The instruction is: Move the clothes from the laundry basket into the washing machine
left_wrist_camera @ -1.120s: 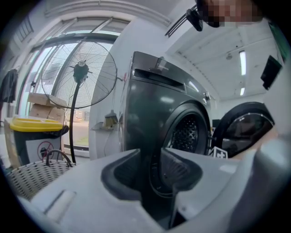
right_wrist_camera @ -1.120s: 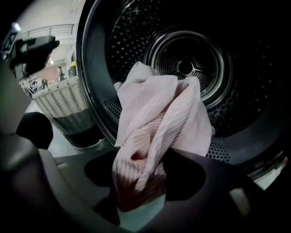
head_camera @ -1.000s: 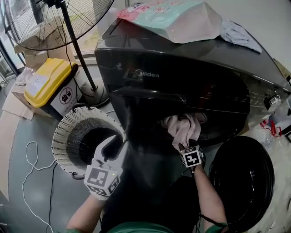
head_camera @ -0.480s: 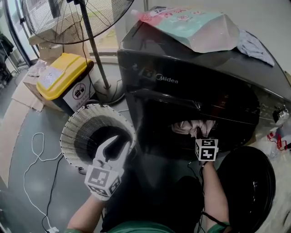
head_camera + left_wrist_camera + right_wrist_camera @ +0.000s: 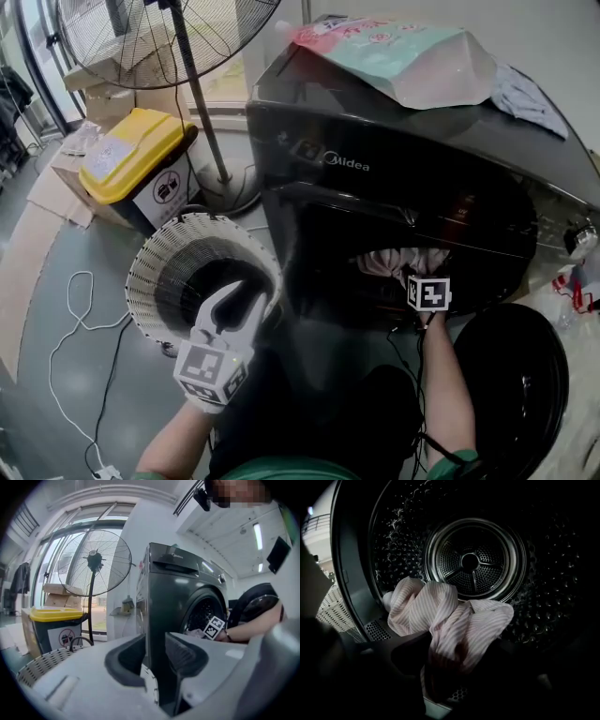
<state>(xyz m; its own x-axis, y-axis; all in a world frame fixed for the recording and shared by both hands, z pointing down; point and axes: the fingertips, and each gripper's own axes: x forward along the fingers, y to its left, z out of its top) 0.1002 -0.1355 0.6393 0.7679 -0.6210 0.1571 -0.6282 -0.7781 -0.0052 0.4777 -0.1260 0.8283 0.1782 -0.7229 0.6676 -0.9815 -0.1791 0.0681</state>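
The dark front-loading washing machine (image 5: 375, 169) stands with its round door (image 5: 511, 375) swung open at lower right. My right gripper (image 5: 422, 277) reaches into the opening, marker cube facing up. A pink striped garment (image 5: 389, 262) lies at the drum's mouth. In the right gripper view this garment (image 5: 450, 616) drapes over the drum (image 5: 471, 562) lip and sags between the jaws of my right gripper (image 5: 454, 656), which have just been opening. My left gripper (image 5: 240, 302) hovers open and empty over the white perforated laundry basket (image 5: 155, 272), whose inside looks dark.
A yellow-lidded bin (image 5: 131, 155) and a pedestal fan (image 5: 202, 103) stand left of the machine. A pastel bag (image 5: 403, 52) and a grey cloth (image 5: 530, 94) lie on its top. Cables (image 5: 66, 319) trail across the floor at left.
My right gripper has risen and pushed further into the machine's opening with the pink garment, which now sits mostly inside. The left gripper has stayed over the basket.
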